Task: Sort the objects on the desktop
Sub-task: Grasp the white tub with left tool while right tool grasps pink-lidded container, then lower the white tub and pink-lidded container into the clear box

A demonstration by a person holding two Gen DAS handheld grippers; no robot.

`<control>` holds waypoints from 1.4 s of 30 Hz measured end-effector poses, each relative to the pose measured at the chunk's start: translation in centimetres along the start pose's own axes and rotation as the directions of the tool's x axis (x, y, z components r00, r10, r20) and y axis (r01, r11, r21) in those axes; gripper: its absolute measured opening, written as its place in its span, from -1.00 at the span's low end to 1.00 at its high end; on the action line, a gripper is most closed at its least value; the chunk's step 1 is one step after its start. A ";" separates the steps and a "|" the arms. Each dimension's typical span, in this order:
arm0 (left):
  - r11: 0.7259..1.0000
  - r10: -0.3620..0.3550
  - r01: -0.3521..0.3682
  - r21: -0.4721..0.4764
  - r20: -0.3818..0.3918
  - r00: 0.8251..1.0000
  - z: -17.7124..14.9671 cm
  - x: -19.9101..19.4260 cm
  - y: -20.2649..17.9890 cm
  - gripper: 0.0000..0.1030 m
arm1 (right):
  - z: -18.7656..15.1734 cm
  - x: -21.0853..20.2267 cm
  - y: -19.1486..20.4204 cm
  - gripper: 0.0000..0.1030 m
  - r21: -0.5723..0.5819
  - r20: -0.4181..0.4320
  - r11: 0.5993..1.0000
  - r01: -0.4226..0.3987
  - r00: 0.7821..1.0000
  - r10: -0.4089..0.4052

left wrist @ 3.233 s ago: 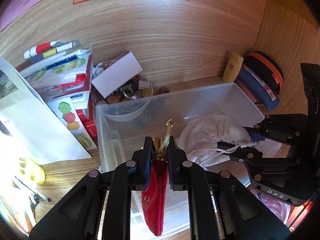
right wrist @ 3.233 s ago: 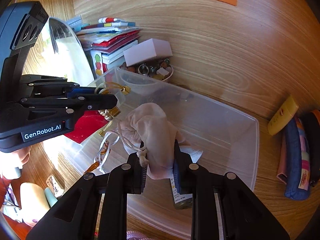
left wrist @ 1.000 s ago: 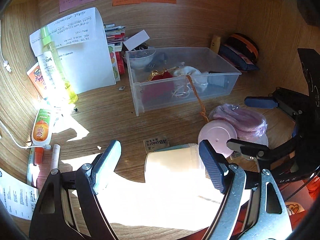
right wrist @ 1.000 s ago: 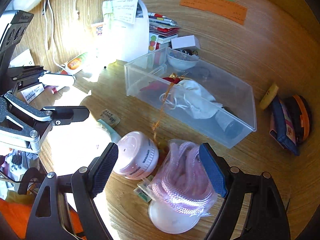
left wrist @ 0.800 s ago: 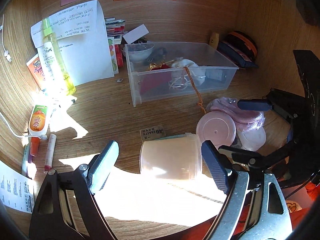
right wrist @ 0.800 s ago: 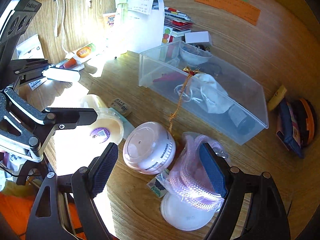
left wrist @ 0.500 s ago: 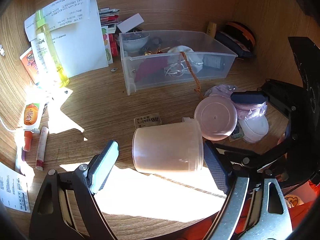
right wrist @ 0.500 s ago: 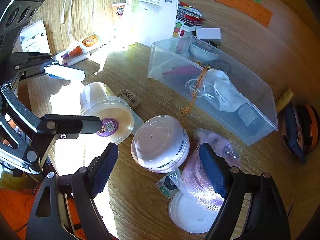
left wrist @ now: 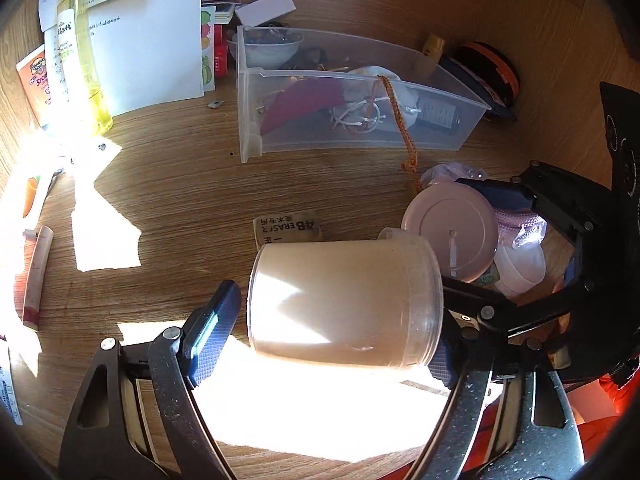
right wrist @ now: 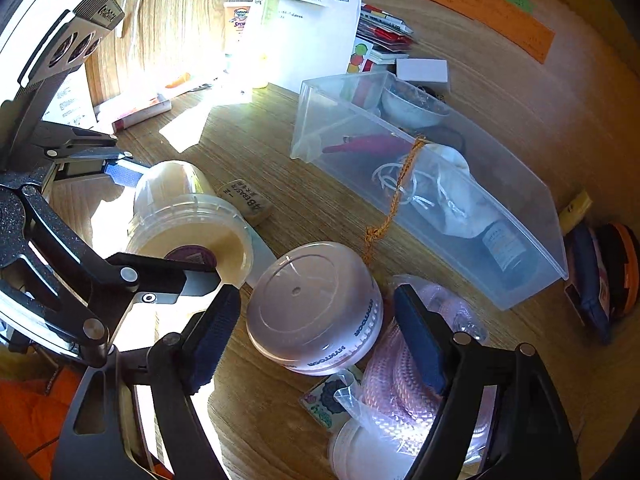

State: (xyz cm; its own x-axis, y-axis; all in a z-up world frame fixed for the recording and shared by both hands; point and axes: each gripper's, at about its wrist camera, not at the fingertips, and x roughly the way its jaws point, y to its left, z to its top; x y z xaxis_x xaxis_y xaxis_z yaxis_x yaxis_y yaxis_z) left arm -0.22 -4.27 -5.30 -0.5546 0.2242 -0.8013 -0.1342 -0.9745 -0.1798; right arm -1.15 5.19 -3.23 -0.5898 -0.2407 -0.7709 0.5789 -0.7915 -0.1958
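Observation:
A clear plastic bin (left wrist: 360,136) (right wrist: 460,216) holds a red pouch (left wrist: 304,100), a white drawstring bag (right wrist: 452,188) and a small dark bottle (right wrist: 504,248); an orange cord (left wrist: 400,128) hangs over its front wall. A cream jar (left wrist: 344,296) (right wrist: 188,224) lies on its side between my left gripper's (left wrist: 328,336) open jaws. A round pink-lidded tub (right wrist: 316,312) (left wrist: 452,232) stands between my right gripper's (right wrist: 316,332) open jaws. Neither is gripped.
A bagged pink rope (right wrist: 400,376) and white lid (left wrist: 520,268) lie right of the tub. An eraser (left wrist: 286,226) sits behind the jar. Yellow bottle (left wrist: 80,60), paper sheet, tubes (left wrist: 36,272) stand left. Books, white box (left wrist: 266,8), pouches (right wrist: 600,280) line the back.
Both grippers released the red pouch and white bag into the bin, pulled back and opened. They have since moved in and down around the jar and the tub.

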 end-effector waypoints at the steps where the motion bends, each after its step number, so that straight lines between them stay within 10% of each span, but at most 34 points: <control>1: 1.000 -0.002 0.002 -0.004 0.000 1.000 0.1 0.1 0.0 0.38 | 0.0 0.1 -0.2 0.23 0.007 -0.002 1.000 -0.008 1.000 0.008; 22: 0.989 0.108 -0.089 -0.118 0.164 0.981 2.3 -4.5 2.8 0.28 | 2.6 -3.1 -4.0 0.23 0.138 0.121 0.983 -0.124 0.987 0.107; 42: 0.994 0.098 -0.082 -0.069 0.291 0.952 10.1 -5.8 1.3 0.28 | 6.6 -5.9 -12.1 0.23 0.271 0.241 0.962 -0.040 0.970 -0.027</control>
State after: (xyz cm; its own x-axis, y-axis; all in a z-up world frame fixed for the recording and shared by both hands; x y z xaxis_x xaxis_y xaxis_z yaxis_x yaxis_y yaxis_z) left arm -5.46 -6.79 4.91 -0.7796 0.1200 -0.6146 -0.0317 -0.9878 -0.1527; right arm -8.39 12.52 7.66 -0.7235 -0.3474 -0.5966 0.4282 -0.9036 0.0069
